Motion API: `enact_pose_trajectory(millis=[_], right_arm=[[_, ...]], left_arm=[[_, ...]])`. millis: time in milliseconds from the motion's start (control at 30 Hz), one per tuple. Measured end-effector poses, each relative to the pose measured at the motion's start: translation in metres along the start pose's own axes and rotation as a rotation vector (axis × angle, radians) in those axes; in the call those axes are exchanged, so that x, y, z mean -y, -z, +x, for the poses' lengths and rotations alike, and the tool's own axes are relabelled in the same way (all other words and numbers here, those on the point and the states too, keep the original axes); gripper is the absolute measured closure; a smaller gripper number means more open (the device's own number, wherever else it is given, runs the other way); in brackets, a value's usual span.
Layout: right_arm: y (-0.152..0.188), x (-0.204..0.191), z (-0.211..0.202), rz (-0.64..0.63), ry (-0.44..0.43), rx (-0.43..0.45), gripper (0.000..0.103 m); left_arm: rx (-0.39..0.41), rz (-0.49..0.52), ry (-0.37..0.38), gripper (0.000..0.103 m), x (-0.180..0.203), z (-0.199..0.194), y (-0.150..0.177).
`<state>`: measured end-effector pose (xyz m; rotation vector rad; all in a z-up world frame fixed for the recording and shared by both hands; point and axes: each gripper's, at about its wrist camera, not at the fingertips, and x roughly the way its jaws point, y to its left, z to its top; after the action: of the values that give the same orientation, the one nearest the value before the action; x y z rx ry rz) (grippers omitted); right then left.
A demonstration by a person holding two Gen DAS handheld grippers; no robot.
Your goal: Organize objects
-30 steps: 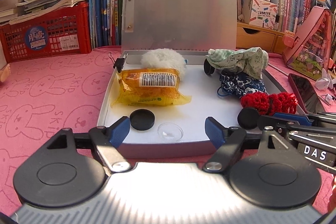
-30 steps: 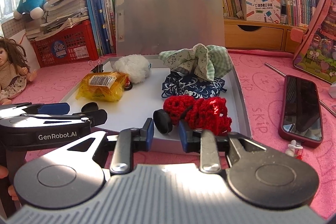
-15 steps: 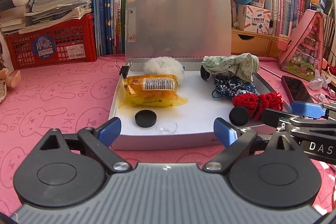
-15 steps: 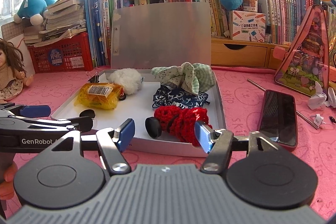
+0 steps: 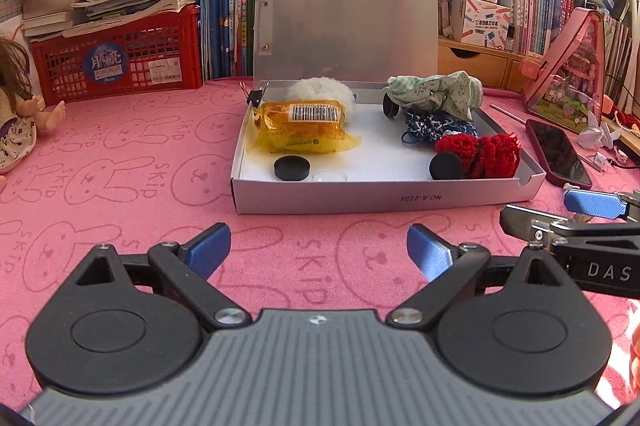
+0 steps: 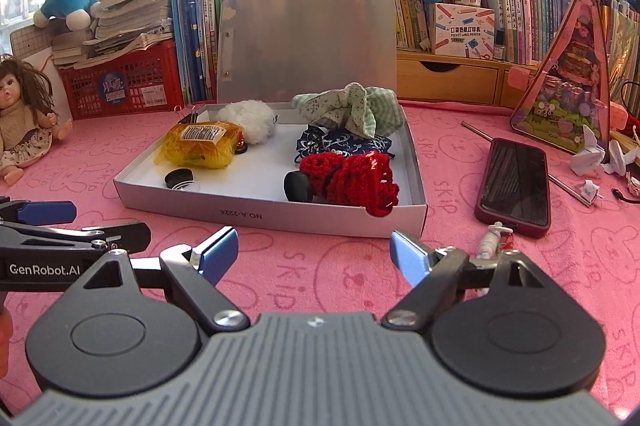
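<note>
While the shallow white cardboard box [image 6: 280, 214] already holds most items, both the left hand-held gripper [image 5: 319, 246] and right hand-held gripper [image 6: 314, 252] stand empty, the right's jaws opening, with the dark phone [image 6: 516, 182] left on the bench.

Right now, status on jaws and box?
Left gripper open, empty. Right gripper jaws opening, empty. Box lid up, red knit piece inside. Nothing blocking.

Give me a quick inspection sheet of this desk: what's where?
Surface: pink bunny-print cloth.
Job's things: open grey box holding a yellow packet, white fluffy ball, green cloth, blue cloth, red crochet piece, black caps.
Clutter: phone and metal rod right of the box; doll far left.
Grippers: left tool open and empty; right tool opening, nothing between.
Cables: thin black one at right edge.
Surroundings: books, red basket, plush toys.
</note>
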<state>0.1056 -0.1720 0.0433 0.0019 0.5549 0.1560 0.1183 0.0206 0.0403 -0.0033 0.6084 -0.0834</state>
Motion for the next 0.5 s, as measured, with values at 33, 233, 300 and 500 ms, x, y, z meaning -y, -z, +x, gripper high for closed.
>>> enact_pose_trajectory(millis=[33, 233, 300, 500], right_arm=[[0.003, -0.001, -0.001, -0.004, 0.003, -0.005, 0.013], [0.018, -0.005, -0.001, -0.008, 0.018, -0.041, 0.011], [0.022, -0.007, 0.000, -0.019, 0.035, -0.051, 0.010], [0.030, -0.009, 0.008, -0.037, 0.078, -0.088, 0.010]], left_arm=[[-0.006, 0.000, -0.004, 0.006, -0.001, -0.001, 0.003], [-0.073, -0.022, -0.028, 0.006, -0.010, -0.002, 0.023], [-0.090, -0.020, -0.039, 0.006, -0.011, 0.000, 0.028], [-0.099, 0.009, -0.065, 0.006, -0.008, 0.002, 0.036]])
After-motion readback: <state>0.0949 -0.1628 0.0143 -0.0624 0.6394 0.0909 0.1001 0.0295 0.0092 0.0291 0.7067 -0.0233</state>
